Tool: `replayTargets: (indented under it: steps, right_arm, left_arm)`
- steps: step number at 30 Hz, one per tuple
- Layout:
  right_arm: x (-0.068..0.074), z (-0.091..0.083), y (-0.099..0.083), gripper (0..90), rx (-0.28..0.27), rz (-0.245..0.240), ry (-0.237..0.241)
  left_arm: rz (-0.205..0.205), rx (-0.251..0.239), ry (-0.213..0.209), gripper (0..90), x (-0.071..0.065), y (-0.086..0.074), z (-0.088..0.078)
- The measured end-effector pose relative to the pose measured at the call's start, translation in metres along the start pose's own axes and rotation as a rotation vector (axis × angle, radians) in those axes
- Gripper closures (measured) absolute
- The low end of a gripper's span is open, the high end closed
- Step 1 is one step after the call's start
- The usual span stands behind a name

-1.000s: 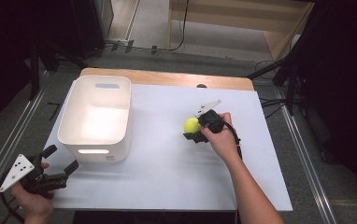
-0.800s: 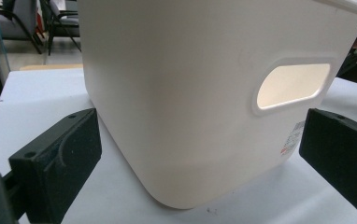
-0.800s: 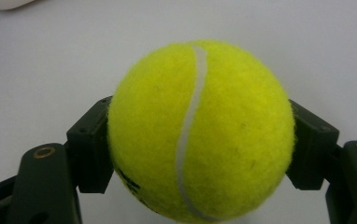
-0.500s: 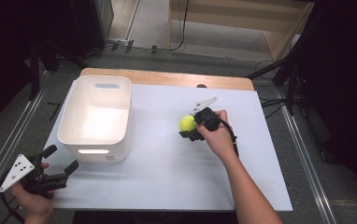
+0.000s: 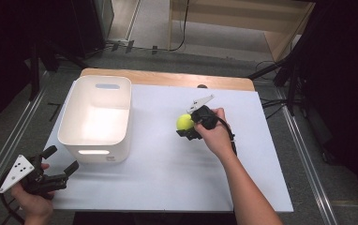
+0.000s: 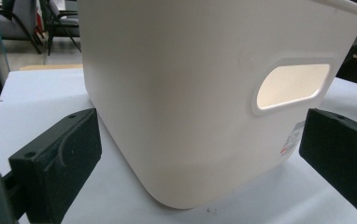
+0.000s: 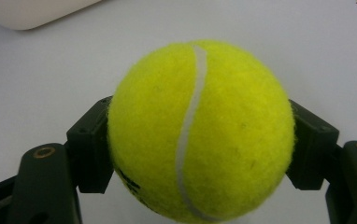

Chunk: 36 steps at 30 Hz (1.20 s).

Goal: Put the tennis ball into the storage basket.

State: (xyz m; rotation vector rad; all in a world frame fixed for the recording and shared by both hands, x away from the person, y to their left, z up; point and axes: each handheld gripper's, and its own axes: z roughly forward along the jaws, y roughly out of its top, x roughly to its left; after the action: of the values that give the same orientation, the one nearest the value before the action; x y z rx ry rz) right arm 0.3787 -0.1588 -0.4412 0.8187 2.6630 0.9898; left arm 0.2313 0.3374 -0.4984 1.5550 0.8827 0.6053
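Observation:
A yellow-green tennis ball [image 5: 184, 122] sits in my right gripper [image 5: 186, 125], which is shut on it over the middle of the white table [image 5: 167, 178]. In the right gripper view the ball [image 7: 200, 130] is pressed between both black pads [image 7: 90, 149]. A white plastic bin [image 5: 97, 117] with a handle cutout stands at the left of the table. My left gripper [image 5: 57, 164] rests open at the table's front left corner, pointing at the bin's near wall [image 6: 190, 102], with nothing between its fingers [image 6: 60, 158].
The bin's corner [image 5: 109, 157] lies close in front of the left gripper. A wooden strip [image 5: 167, 78] edges the table's far side. Metal rails [image 5: 8, 140] run along both sides of the table. Dark stands and cables [image 5: 280, 89] lie beyond the right rear corner.
My right gripper with the ball has shifted a little to the left, toward the bin. The left gripper has stayed where it was.

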Motion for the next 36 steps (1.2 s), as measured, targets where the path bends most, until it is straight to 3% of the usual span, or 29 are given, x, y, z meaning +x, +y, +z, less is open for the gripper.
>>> replayTargets:
  steps: [24,36]
  right_arm:
    - [0.004,0.0,0.023,23.5,-0.013,-0.029,0.011]
    - [0.009,0.0,0.043,23.5,-0.014,-0.067,0.021]
  left_arm:
    - [-0.001,-0.001,-0.001,0.0,0.0,0.0,0.0]
    - [-0.003,-0.002,-0.002,0.0,0.0,0.0,0.0]
